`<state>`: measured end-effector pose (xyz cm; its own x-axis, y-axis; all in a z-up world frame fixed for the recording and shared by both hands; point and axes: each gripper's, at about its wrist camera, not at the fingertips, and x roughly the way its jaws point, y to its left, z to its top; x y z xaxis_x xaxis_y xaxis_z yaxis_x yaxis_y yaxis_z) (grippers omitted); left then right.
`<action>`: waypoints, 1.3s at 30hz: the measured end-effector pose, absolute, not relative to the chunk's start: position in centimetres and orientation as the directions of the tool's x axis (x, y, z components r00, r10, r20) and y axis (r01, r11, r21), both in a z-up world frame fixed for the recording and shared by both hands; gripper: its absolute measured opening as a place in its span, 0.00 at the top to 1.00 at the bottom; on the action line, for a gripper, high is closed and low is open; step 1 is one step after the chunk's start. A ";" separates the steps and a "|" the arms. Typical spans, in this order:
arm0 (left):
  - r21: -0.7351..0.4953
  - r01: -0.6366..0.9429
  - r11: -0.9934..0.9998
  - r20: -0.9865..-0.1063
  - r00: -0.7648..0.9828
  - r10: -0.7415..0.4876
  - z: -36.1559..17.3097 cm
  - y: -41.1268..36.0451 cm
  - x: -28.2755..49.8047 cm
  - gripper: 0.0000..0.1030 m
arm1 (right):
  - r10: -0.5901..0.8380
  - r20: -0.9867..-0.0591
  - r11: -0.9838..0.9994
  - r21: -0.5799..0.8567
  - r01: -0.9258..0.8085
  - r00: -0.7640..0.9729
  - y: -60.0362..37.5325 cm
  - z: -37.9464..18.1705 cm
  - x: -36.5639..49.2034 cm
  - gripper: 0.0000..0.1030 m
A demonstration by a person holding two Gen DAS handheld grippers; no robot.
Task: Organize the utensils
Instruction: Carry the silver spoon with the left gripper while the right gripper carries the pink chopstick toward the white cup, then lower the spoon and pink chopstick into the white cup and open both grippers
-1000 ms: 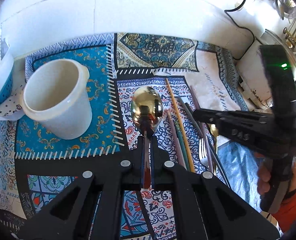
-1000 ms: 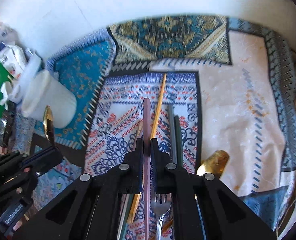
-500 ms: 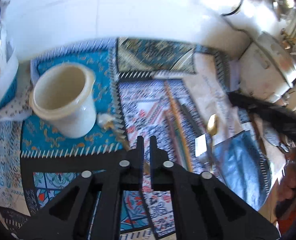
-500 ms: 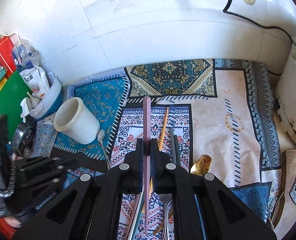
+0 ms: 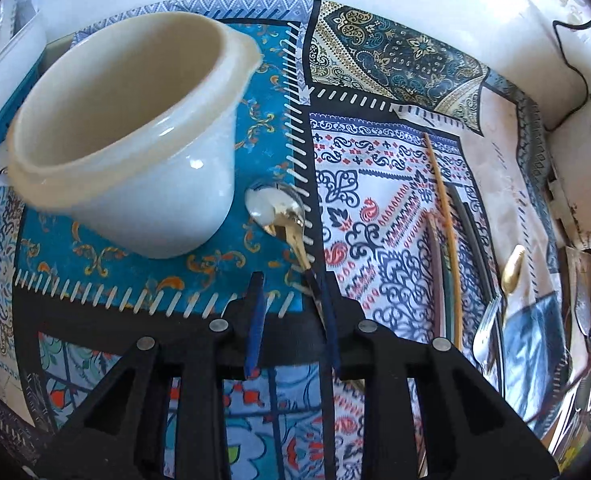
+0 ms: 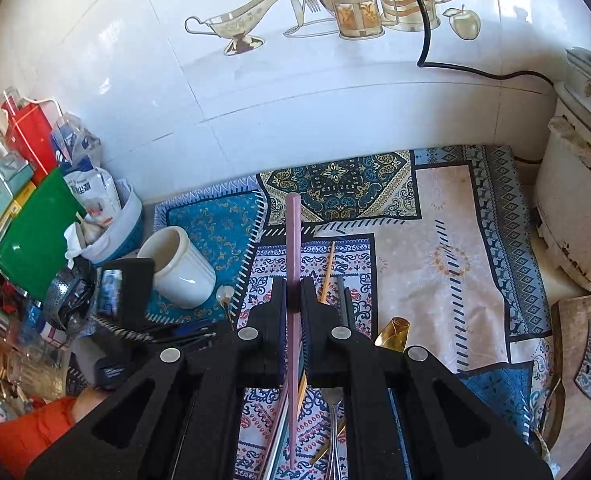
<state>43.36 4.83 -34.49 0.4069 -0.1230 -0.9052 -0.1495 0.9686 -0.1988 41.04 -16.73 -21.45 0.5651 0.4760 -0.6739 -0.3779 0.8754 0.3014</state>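
A gold spoon (image 5: 279, 210) lies on the patterned mat just right of the white cup (image 5: 127, 128). Its handle runs back against the right finger of my left gripper (image 5: 291, 284), whose jaws are opening and do not press on it. My right gripper (image 6: 293, 292) is shut on a pink chopstick (image 6: 294, 240) that points forward above the mat. From the right wrist, the cup (image 6: 179, 272), the spoon (image 6: 225, 294) and my left gripper (image 6: 211, 330) show at the left. An orange chopstick (image 5: 443, 220), dark chopsticks, a fork (image 5: 485, 332) and another gold spoon (image 5: 513, 268) lie on the mat.
A white rice cooker (image 6: 575, 208) stands at the right with a black cord (image 6: 427, 40) up the tiled wall. A blue basket of packets (image 6: 111, 224), a green board (image 6: 35, 232) and bottles crowd the left. A wooden board (image 6: 575, 360) lies at the front right.
My left gripper came down beside the cup and its jaws parted; the spoon it held upright now lies on the mat. My right gripper rose with the pink chopstick.
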 end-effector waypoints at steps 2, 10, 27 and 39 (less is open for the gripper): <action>-0.159 -0.144 0.977 -0.904 0.419 -0.085 -34.6 4.2 44.0 0.75 | 0.478 -0.672 0.875 0.305 -0.376 0.566 -16.9 -21.5 41.1 0.94; -0.030 -0.129 0.991 -0.890 0.454 0.033 -34.7 2.0 45.4 0.97 | 0.470 -0.670 0.881 0.310 -0.358 0.575 -18.1 -21.6 41.7 0.94; -0.167 0.009 0.986 -0.826 0.544 -0.146 -28.6 2.4 39.8 1.00 | 0.476 -0.633 0.875 0.273 -0.399 0.611 -16.1 -19.2 41.7 0.94; -0.196 -0.005 0.981 -0.715 0.686 -0.139 -21.4 7.0 36.8 1.00 | 0.546 -0.576 0.827 0.254 -0.502 0.608 -10.1 -16.5 42.2 0.94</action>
<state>36.75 7.00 -21.40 0.6855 -0.1394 -0.7146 -0.0050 0.9806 -0.1961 42.19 -10.12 -16.47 0.6078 0.5463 -0.5763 -0.5018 0.8267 0.2544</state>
